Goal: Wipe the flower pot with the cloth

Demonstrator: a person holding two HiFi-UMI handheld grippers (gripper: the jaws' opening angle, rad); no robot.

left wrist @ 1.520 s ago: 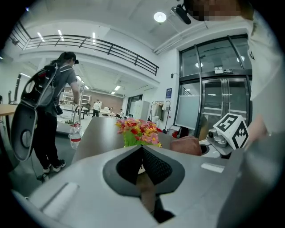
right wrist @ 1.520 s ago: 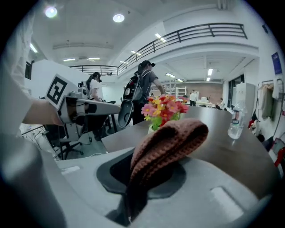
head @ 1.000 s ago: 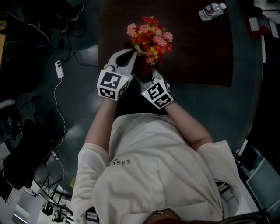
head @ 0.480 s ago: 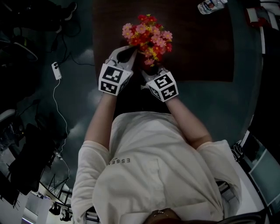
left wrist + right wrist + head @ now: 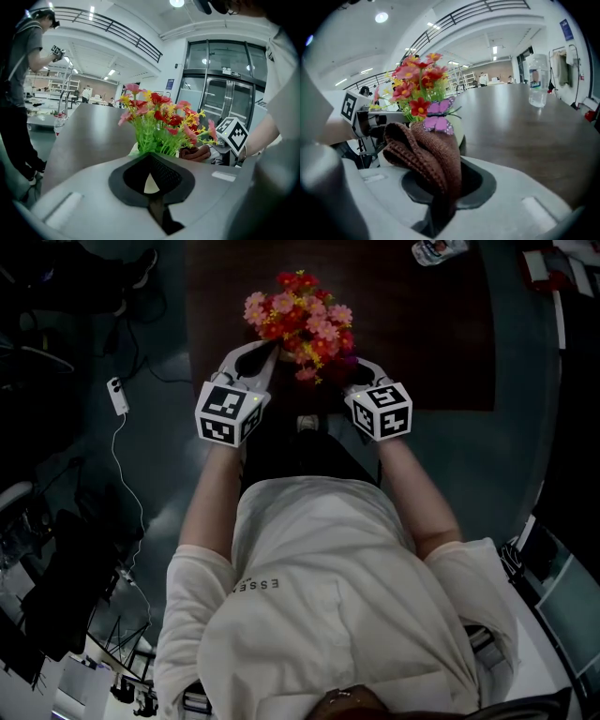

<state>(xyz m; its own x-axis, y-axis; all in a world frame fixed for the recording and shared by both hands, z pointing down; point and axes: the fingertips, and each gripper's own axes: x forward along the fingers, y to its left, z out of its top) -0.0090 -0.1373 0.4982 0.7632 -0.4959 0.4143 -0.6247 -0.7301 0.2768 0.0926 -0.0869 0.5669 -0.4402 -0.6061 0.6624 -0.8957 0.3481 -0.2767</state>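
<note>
Left gripper (image 5: 149, 161) clenched, nothing clearly pinched. Pale flower pot (image 5: 458, 131) sits right ahead of its tips, under the flowers (image 5: 157, 117), on the dark worktop (image 5: 525, 136). Right gripper (image 5: 361, 371) is grasping the bunched brown cloth (image 5: 424, 150), pot just beyond it, contact unclear.

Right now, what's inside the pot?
Red, pink and yellow flowers with green stems and a purple butterfly. They cover the pot's mouth, so its inside can't be seen.

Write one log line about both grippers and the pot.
left gripper: shut, by flowers | right gripper: shut on brown cloth | flower pot: upright on table
</note>
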